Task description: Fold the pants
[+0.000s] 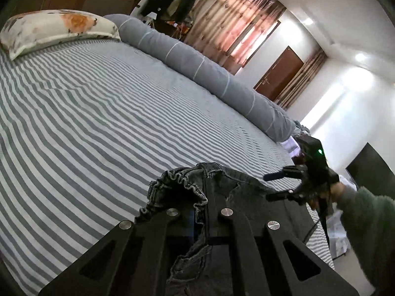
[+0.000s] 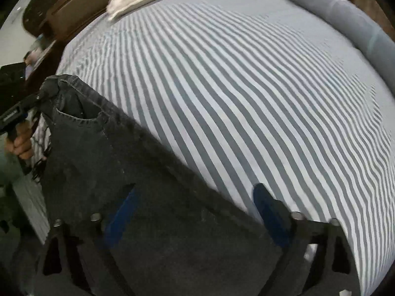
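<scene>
- At the near edge of the bed (image 1: 98,123), the dark denim pants (image 1: 177,182) hung lifted off the striped sheet. They were not yet laid flat, so I judge the fold had barely begun.
- Left tongs (image 1: 206,197) were clenched on the elastic waistband. The gathered cloth bunched above the tips, prob. so the top edge could be carried out over the bed.
- Right tongs (image 1: 271,187) stood released with fingers wide, just off the far end of the waistband, also at the bed's near edge.
- From the right wrist cam the cloth ran as a taut sheet between the two blue pads (image 2: 269,219), and no pinch showed. This looked like lining up for a grip on the other side, so both ends could be spread.
- The pillow (image 1: 56,28) and the rolled grey quilt (image 1: 197,66) sat at the bed's far end and far side, well apart from the pants. That left the middle of the bed free for laying them out.
- Hidden or unclear:
  - The pant legs dropped below both frames, so their length, twist and lie couldn't be told.
  - The right cam pic was motion-blurred, and the left-side pad there was partly veiled by denim. Whether it touched the cloth I cannot tell.
  - Of the person, only a hand (image 2: 21,143) and a green sleeve (image 1: 365,217) showed.
</scene>
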Available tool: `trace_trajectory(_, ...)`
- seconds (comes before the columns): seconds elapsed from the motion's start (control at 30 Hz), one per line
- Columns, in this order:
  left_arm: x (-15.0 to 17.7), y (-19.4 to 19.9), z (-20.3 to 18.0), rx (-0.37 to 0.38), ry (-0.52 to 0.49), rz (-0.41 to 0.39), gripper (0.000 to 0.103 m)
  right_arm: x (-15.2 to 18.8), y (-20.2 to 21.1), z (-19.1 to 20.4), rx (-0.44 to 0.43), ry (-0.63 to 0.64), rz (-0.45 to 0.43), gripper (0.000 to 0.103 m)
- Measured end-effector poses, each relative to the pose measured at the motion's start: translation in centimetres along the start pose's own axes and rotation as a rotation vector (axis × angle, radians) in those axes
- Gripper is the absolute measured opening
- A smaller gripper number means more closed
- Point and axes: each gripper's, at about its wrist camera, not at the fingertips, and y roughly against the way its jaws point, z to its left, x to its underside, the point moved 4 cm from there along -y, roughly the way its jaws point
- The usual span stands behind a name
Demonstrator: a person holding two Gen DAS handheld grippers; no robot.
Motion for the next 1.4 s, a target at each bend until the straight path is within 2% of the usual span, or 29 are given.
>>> trace_trajectory(0.07,0.0,0.3,0.1,-0.006,0.008,-0.004,0.005,-0.2,-0.5,-0.8,-0.047,0.007,0.034,0.074)
trace_trajectory(0.2,0.2,0.6,0.0,-0.035,0.03,0.001,0.005,0.2,-1.8,-2.4,-0.082,0.002,0.078,0.067)
trace_trajectory(0.33,0.3,0.7,-0.6,-0.06,0.018,0.014,0.005,2.8,-2.4,-3.2,-0.098,0.009,0.138,0.055)
trace_trajectory(0.47,0.1,0.2,-1.0,-0.096,0.023,0.033,0.005,5.6,-2.6,-4.2,-0.066,-0.002,0.168,0.037)
trace_trajectory(0.5,0.0,0.1,-1.1,-0.105,0.024,0.038,0.005,6.0,-2.2,-4.4,-0.057,-0.008,0.149,0.03)
trace_trajectory(0.6,0.0,-0.1,-1.7,-0.134,-0.007,0.049,0.005,6.8,-1.3,-4.9,-0.002,-0.027,0.104,0.018)
trace_trajectory(0.7,0.0,-0.5,-1.6,-0.161,-0.009,0.07,0.005,7.2,-1.0,-3.8,0.063,0.002,0.07,0.011)
trace_trajectory(0.83,0.1,-1.2,-1.0,-0.178,-0.041,0.082,0.005,7.8,1.0,-3.1,0.132,-0.024,0.002,0.008)
trace_trajectory(1.0,0.2,-0.6,-0.9,-0.133,-0.09,0.114,0.005,10.0,5.2,-0.3,0.183,-0.102,-0.081,0.007)
trace_trajectory(1.2,0.7,2.4,-2.9,-0.082,-0.18,0.163,0.005,15.3,8.9,5.7,0.228,-0.169,-0.114,0.006)
trace_trajectory(1.4,3.4,6.4,-4.8,-0.025,-0.262,0.241,0.006,21.6,9.5,11.7,0.221,-0.266,-0.13,0.006)
